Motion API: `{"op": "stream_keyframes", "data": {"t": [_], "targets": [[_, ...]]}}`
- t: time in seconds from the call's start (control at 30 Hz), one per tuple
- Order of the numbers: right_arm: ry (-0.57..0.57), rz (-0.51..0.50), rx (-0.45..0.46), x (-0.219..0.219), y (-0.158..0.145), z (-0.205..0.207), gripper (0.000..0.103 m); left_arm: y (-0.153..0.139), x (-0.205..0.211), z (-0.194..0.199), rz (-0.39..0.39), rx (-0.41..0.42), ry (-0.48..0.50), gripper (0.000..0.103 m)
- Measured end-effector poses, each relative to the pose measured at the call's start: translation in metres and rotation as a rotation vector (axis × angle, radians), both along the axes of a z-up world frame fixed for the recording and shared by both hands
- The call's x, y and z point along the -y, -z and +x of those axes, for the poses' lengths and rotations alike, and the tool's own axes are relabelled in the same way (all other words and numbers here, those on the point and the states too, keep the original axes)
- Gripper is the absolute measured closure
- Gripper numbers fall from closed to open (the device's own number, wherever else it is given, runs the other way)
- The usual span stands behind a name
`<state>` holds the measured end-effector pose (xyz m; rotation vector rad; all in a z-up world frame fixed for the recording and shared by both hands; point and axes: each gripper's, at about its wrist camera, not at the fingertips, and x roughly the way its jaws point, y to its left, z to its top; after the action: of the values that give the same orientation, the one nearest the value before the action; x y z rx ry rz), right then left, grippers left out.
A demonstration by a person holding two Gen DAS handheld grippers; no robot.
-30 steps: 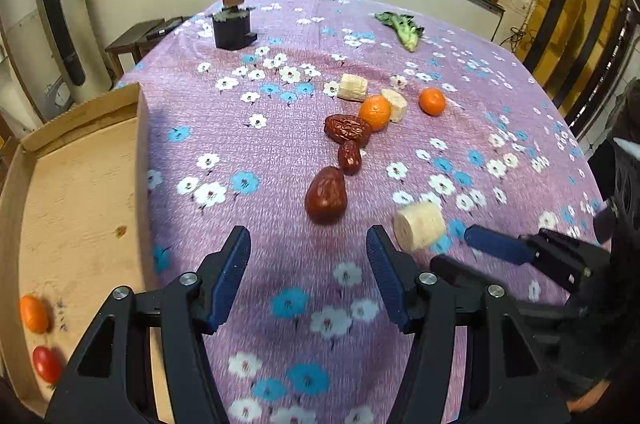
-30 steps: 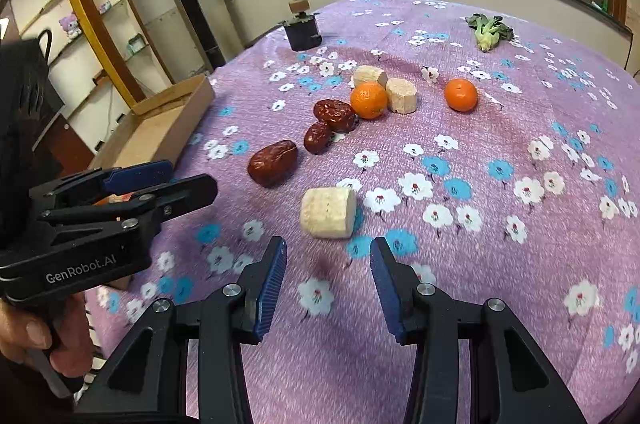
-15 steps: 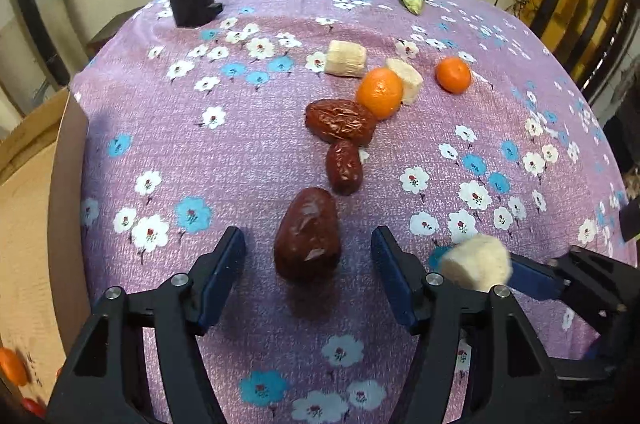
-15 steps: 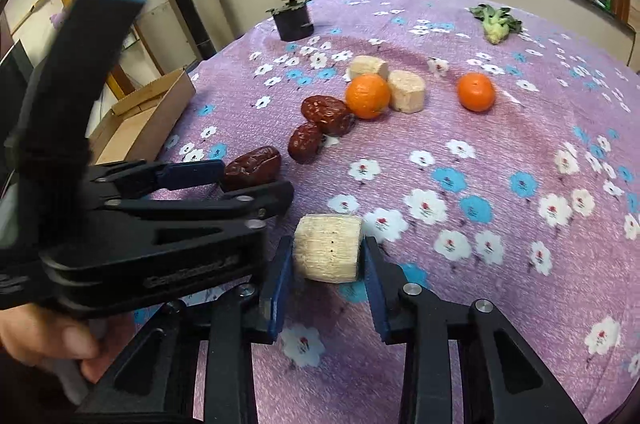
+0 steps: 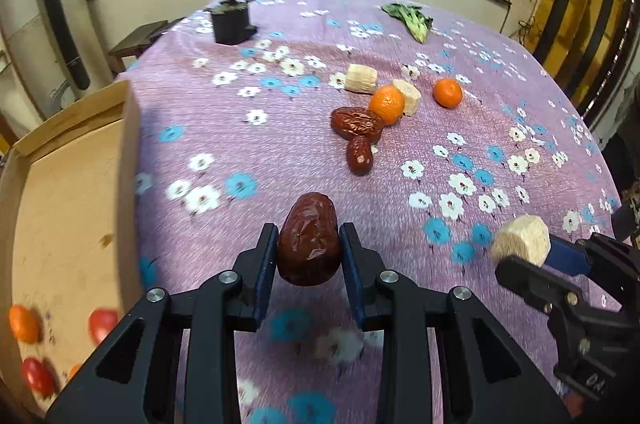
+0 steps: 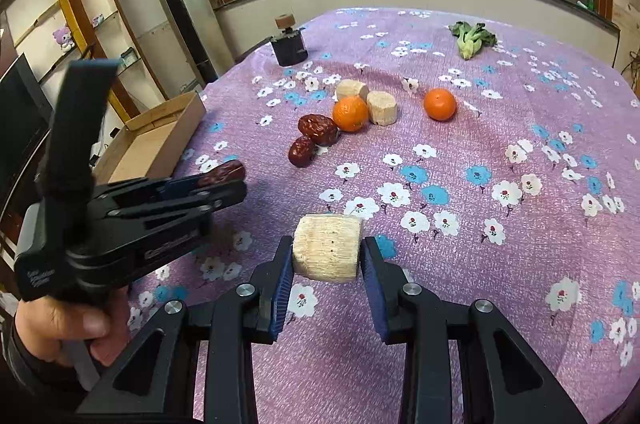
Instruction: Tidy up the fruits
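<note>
Tablecloth [image 6: 500,128] purple with white and blue flowers – dates [image 5: 357,123] dark reddish-brown, glossy; gripped date [image 5: 309,239] same. Oranges [image 6: 439,104] bright orange. Cut pieces [image 6: 382,108] pale cream, held chunk [image 6: 326,248] too. Greens [image 6: 472,38] at far edge green. Box [image 5: 60,216] tan, red and orange fruit inside. Gripper pads [image 6: 282,284] blue, bodies black

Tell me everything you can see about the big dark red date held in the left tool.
The large dark red wrinkled date is oval, with glossy, creased skin that looks dried and leathery. It sits lengthwise between the blue-padded fingers of the left tool, which press on its two long sides. Its far tip points away over the purple floral tablecloth. It appears lifted clear of the cloth, though that is hard to confirm. Nothing else touches it.
</note>
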<state>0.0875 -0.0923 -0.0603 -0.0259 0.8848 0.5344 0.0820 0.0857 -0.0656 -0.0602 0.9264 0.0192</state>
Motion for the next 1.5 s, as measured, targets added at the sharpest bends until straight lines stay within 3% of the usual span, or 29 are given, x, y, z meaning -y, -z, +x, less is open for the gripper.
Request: {"op": "stream_keyframes", "data": {"t": [0.53,1.5], "targets": [[-0.084,0.014,0.044,-0.035,-0.022,-0.031,0.069,-0.028,-0.035,-0.056,0.022,0.072,-0.073,0.074],[-0.266,-0.001,0.077,-0.125,-0.032,-0.050,0.069,-0.026,-0.114,-0.088,0.014,0.078,-0.223,0.074]]}}
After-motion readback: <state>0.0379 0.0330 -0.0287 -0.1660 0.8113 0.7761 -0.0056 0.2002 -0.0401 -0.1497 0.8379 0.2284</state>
